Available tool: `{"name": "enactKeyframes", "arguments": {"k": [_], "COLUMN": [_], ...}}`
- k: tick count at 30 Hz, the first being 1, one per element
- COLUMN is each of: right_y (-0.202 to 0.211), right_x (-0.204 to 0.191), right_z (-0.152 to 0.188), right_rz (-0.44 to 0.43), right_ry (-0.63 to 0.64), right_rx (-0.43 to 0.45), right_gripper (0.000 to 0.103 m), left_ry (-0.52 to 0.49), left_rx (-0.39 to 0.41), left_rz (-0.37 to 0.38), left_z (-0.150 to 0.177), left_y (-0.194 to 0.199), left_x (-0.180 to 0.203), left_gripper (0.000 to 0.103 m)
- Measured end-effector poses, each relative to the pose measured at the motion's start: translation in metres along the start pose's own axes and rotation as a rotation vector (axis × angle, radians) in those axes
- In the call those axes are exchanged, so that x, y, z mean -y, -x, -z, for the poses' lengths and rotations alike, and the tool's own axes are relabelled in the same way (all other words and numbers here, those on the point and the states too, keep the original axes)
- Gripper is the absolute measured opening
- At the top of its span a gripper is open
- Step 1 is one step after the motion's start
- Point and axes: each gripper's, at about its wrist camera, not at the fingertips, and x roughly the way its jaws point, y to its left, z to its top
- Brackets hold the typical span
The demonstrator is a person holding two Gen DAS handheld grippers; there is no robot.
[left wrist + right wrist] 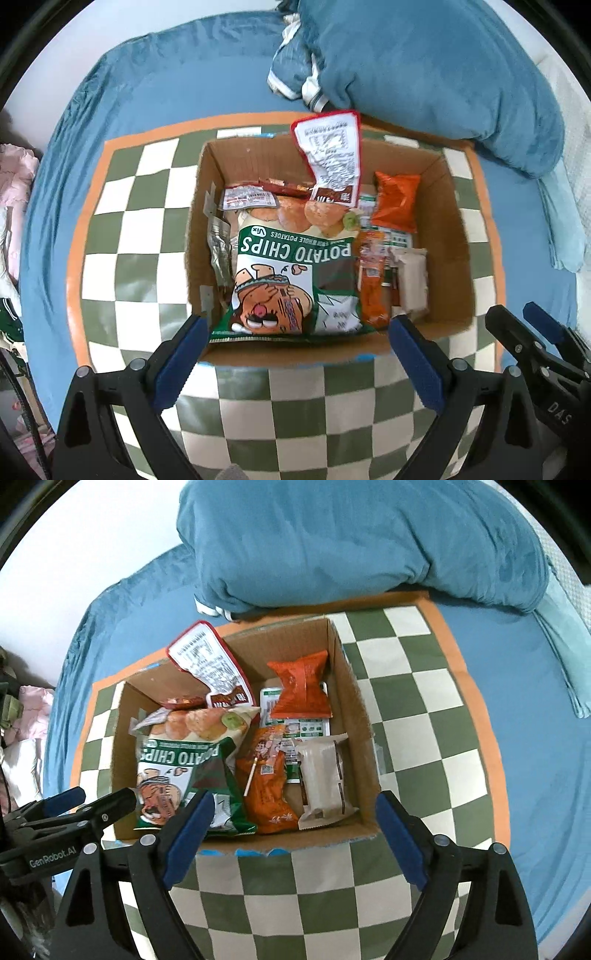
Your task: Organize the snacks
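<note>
Blue bedding is lying under a checkered mat (122,258) where both grippers, left (295,354) and right (295,834), are hovering wide open and empty just short of the box (354,716), so the chips (291,280) lying ahead inside probably deserve a gentle edge pinch.

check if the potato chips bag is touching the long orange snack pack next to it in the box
Touching. In the right wrist view the potato chips bag lies with its right edge overlapping the orange snack pack, with no gap between them.

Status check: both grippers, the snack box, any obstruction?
Left gripper open, empty, at the near box edge. Right gripper open, empty. Cardboard box full of snacks, potato chips bag on top. Nothing blocking.
</note>
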Motion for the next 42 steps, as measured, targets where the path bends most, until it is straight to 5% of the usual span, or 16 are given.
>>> {"name": "enactKeyframes", "arguments": {"k": [8, 23, 31, 42], "right_y": [0.104, 0.391, 0.474, 0.517], "right_x": [-0.003, -0.021, -0.026, -0.005], "right_z": [0.029, 0.124, 0.174, 0.197], "right_rz": [0.01, -0.047, -0.065, -0.008], "right_ry": [0.002, 0.065, 0.108, 0.113], "right_rx": [0.075, 0.235, 0.257, 0.304], "right_gripper": [0.097, 0.099, 0.1, 0.102], "left_ry": [0.011, -0.014, -0.01, -0.004], "left_rx": [0.084, 0.273, 0.302, 0.367], "left_rz": [0.006, -0.015, -0.035, -0.055], "left_z": [0.031, 0.142, 0.187, 0.214], "left_y": [0.112, 0.353, 0.402, 0.422], "left_x": [0.01, 0.028, 0.033, 0.041], "left_gripper": [0.1, 0.1, 0.1, 0.103]}}
